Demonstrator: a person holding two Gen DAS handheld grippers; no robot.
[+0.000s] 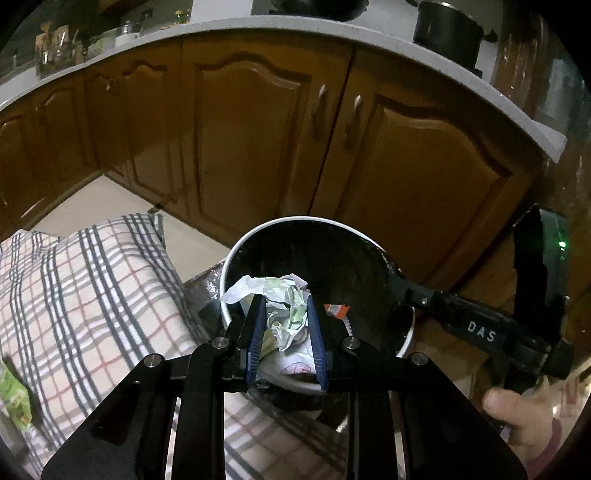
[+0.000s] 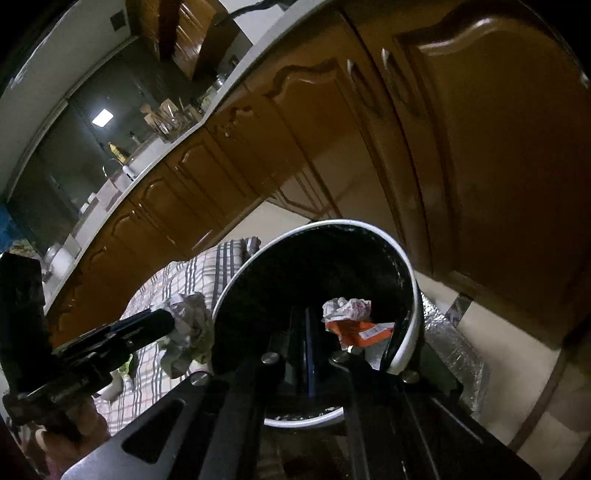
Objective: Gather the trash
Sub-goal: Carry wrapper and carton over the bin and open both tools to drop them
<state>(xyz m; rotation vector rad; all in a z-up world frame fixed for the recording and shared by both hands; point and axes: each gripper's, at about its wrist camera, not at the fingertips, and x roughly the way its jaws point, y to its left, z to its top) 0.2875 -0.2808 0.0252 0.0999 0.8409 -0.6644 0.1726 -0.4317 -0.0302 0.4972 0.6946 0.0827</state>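
My left gripper [image 1: 286, 314] is shut on a crumpled white and green paper wad [image 1: 286, 306] and holds it over the near rim of a white trash bin with a black liner [image 1: 236, 254]. In the right wrist view the left gripper [image 2: 162, 325] holds the wad [image 2: 190, 328] just left of the bin's rim [image 2: 413, 295]. My right gripper [image 2: 299, 332] is shut and reaches into the bin; its fingers [image 1: 391, 273] rest on the bin's right rim. An orange wrapper [image 2: 362, 332] and a crumpled white paper [image 2: 347, 308] lie inside the bin.
A checked cloth [image 1: 92, 288] covers the surface left of the bin. Brown cabinet doors [image 1: 251, 140] stand behind it under a pale countertop [image 1: 258, 27]. A green packet [image 1: 14, 395] lies at the far left. Pale floor [image 2: 517, 347] lies to the right.
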